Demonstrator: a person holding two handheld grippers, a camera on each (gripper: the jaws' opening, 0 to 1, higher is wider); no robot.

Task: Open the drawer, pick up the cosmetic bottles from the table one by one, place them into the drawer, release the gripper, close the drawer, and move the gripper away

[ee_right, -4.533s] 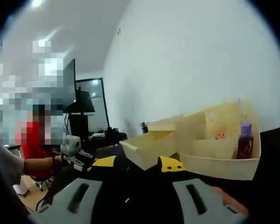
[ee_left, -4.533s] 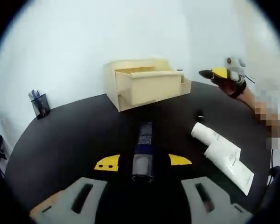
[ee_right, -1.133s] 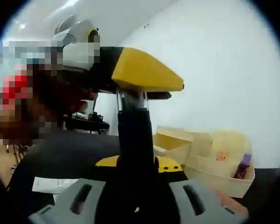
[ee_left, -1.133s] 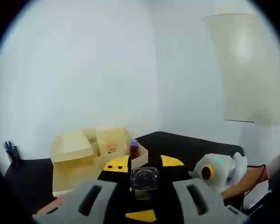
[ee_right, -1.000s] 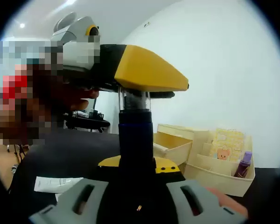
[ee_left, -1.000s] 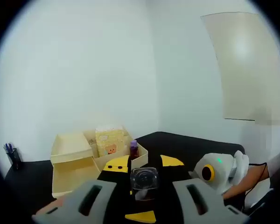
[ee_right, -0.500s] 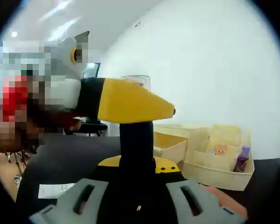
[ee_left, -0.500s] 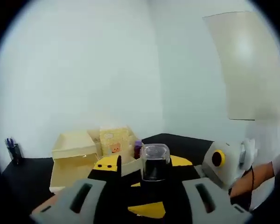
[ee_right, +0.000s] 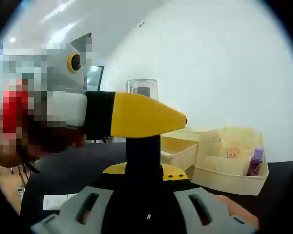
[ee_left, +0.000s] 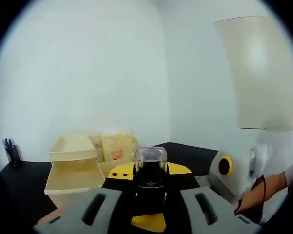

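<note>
A dark worktop [ee_left: 20, 186] carries a pale wooden organizer [ee_left: 115, 146] set against a white wall. Its drawer [ee_left: 71, 176] stands pulled out toward the near edge; in the right gripper view the same open drawer [ee_right: 178, 149] shows to the left of the organizer's open tray [ee_right: 225, 178].

The left gripper [ee_left: 150, 169] is clenched on the cosmetic bottle [ee_left: 150, 176]. Its yellow jaw tips sit on either side of the dark body just under the clear cap, and the bottle is held upright in the air, in front of the organizer. In the right gripper view this left gripper [ee_right: 146, 114] reaches in from the left, one yellow jaw crossing the bottle below the cap.

The right gripper [ee_right: 144, 171] grasps the lower part of the same bottle [ee_right: 143, 148], with its yellow tips tight against the dark sides. In the left gripper view it [ee_left: 227, 168] comes in from the right, with a hand [ee_left: 256, 196] behind it.

A small purple bottle [ee_right: 256, 163] stands upright in the right end of the tray. A sheet of paper [ee_right: 56, 200] lies on the worktop at lower left. A pen holder [ee_left: 10, 155] stands far left.
</note>
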